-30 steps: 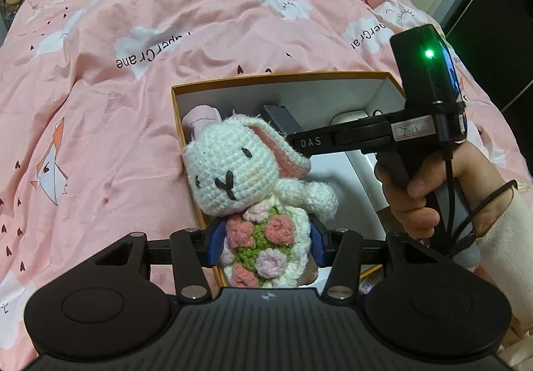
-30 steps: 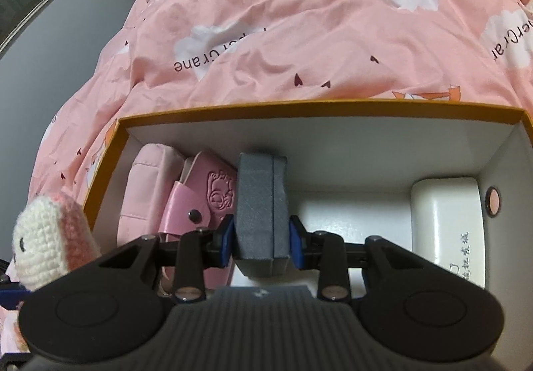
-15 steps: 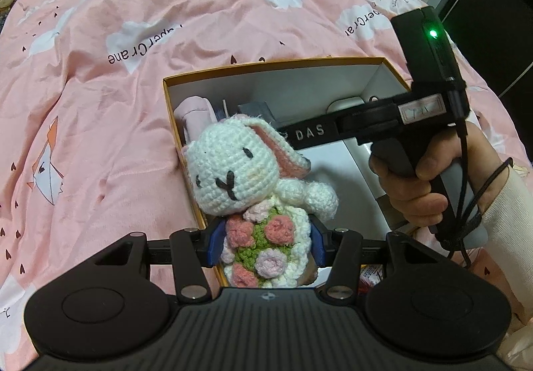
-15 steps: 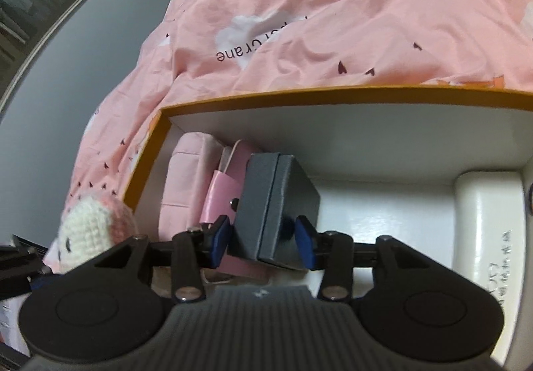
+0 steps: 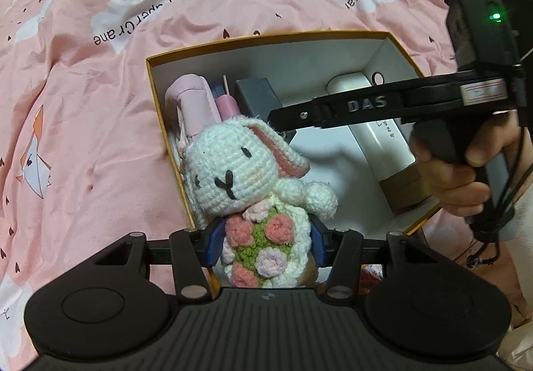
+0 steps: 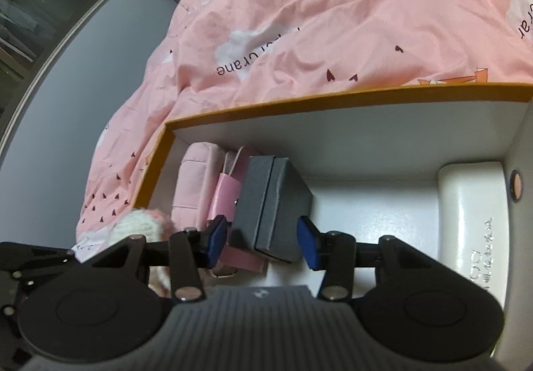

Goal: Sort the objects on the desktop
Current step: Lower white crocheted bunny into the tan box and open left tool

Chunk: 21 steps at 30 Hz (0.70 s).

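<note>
Left gripper pinches the rabbit; right gripper — jaws just spread, clear of the grey case — box rim at 12 o'clock.

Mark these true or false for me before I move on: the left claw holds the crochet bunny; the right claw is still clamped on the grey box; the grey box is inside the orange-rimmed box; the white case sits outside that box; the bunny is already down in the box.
1. The left claw holds the crochet bunny. True.
2. The right claw is clamped on the grey box. False: its jaws have just been opening and the pads stand clear of it.
3. The grey box is inside the orange-rimmed box. True.
4. The white case sits outside that box. False: it lies inside, along the right wall.
5. The bunny is down in the box. False: it is gripped above the near rim.
</note>
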Motion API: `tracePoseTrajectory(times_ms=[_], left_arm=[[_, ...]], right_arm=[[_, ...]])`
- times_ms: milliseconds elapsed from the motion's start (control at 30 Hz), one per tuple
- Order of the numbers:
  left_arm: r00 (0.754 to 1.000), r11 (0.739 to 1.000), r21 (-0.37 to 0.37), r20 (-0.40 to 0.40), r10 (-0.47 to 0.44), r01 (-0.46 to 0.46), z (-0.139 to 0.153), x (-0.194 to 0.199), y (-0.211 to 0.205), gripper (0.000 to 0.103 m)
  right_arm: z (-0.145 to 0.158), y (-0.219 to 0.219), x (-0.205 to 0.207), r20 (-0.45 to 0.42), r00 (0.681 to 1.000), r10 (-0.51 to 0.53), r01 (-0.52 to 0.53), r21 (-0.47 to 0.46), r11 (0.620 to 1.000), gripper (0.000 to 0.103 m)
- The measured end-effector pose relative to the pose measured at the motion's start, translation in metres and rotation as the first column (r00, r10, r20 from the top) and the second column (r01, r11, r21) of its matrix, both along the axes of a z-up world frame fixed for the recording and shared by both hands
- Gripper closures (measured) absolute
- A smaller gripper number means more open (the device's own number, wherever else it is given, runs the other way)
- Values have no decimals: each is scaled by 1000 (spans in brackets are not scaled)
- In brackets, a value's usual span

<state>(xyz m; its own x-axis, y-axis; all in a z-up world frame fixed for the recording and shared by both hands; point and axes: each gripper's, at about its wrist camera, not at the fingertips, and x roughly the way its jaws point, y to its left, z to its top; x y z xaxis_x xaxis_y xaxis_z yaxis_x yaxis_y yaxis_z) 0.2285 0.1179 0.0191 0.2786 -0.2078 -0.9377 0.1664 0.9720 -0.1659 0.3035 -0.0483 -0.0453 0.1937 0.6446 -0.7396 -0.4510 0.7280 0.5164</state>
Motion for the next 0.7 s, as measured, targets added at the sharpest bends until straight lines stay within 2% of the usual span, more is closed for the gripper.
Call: tracePoseTrajectory(times_ms=[100,200,433,567,700], left_arm=[[1000,1000,6,-20,-5,5,0,4,-2,45],[999,1000,14,-28,-22,23,2,5,-3,44],[996,995,53,-44,-81,84,2,3,-10,43],[992,990,72,-45,-117,120,4,3,-14,43],[989,986,75,-42,-143,146,2,2,-17,43]], right_arm=[[4,-8,-2,-25,1000,-1,1,24,1000,53],[9,-12,-9,-70,997,45,-39,75,996,53],[10,-20,-25,-226,968,106,-54,226,973,52],[14,-13,-30,-185,977,108,-73,184,980,49],[6,-4,-31,-216,965,147,-104,198,975,45]])
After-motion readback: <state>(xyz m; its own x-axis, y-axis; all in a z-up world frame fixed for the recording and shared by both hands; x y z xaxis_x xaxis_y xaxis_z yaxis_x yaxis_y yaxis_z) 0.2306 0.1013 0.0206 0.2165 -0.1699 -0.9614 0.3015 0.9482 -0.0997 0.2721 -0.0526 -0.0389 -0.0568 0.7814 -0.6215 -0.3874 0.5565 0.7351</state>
